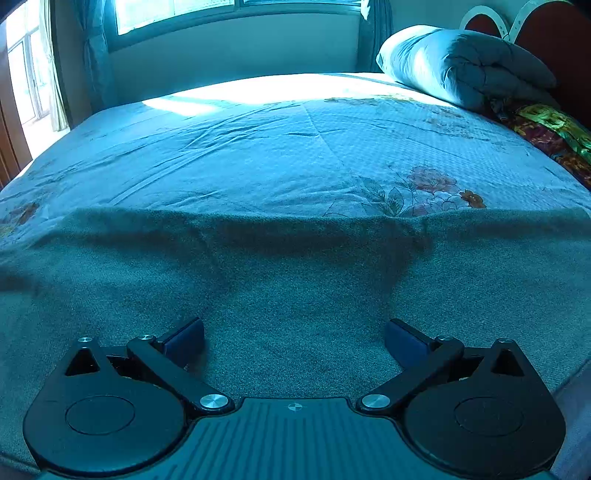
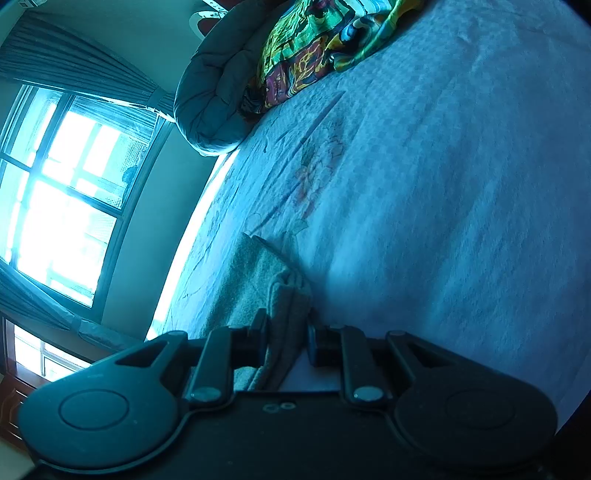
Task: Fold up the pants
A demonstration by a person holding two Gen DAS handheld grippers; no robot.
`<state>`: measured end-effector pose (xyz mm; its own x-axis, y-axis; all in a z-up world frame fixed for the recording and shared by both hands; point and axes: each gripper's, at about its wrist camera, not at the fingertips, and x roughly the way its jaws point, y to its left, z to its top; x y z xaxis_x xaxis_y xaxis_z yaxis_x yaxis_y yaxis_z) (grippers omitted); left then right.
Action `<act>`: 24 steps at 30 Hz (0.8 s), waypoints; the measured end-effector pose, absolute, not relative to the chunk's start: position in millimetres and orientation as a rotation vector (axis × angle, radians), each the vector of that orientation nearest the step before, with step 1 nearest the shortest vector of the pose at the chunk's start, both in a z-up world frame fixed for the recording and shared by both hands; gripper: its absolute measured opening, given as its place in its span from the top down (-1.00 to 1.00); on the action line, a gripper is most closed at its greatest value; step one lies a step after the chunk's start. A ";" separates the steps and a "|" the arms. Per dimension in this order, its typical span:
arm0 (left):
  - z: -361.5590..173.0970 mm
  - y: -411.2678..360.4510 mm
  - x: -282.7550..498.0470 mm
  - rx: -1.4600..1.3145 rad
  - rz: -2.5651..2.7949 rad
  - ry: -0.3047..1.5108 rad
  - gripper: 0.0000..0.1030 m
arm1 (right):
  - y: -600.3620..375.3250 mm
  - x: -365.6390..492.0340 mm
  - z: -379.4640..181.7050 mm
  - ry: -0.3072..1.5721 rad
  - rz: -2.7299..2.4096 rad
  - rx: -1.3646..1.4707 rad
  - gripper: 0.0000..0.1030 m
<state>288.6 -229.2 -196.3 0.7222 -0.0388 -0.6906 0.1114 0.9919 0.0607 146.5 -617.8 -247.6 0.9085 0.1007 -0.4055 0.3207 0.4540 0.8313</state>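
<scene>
Mid-fold: the right gripper (image 2: pixel 286 345), at lower centre, pinches a bunched edge of the pants (image 2: pixel 284 295). The left gripper (image 1: pixel 294 338) hovers wide open, empty, over the cloth; it must next seize an edge.

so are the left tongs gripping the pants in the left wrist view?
No, the left tongs stand wide open above the pants, whose grey fabric lies flat between the pads, untouched by either.

Sunlit window (image 1: pixel 173 14), floral bed (image 1: pixel 258 147), curtains (image 2: pixel 74 70).

Both wrist views look closely across bed (image 1: pixel 258 147).
</scene>
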 end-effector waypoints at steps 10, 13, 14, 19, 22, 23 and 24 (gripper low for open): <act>-196.6 -225.6 273.6 0.093 -0.085 0.754 -1.00 | -618.1 146.5 -247.7 0.434 -0.141 1.101 0.81; -196.5 -225.9 272.3 0.096 -0.085 0.755 -1.00 | -618.6 146.4 -247.8 0.434 -0.140 1.102 0.81; -196.2 -226.1 271.8 0.096 -0.085 0.756 -1.00 | -618.7 146.5 -248.0 0.434 -0.139 1.102 0.81; -195.0 -226.8 267.5 0.083 -0.073 0.751 -1.00 | -618.7 146.3 -248.2 0.433 -0.137 1.105 0.81; -193.9 -230.1 258.8 0.067 -0.080 0.757 -1.00 | -618.9 146.0 -248.6 0.431 -0.132 1.107 0.79; -193.7 -232.2 256.0 0.069 -0.086 0.758 -1.00 | -618.8 145.7 -248.8 0.429 -0.130 1.108 0.77; -193.7 -234.4 253.2 0.070 -0.090 0.758 -1.00 | -618.8 145.5 -248.9 0.427 -0.129 1.109 0.76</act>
<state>253.2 -234.4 -193.7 0.7224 -0.0558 -0.6892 0.1067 0.9938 0.0313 145.5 -618.8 -248.9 0.9119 0.1098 -0.3955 0.3099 0.4478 0.8387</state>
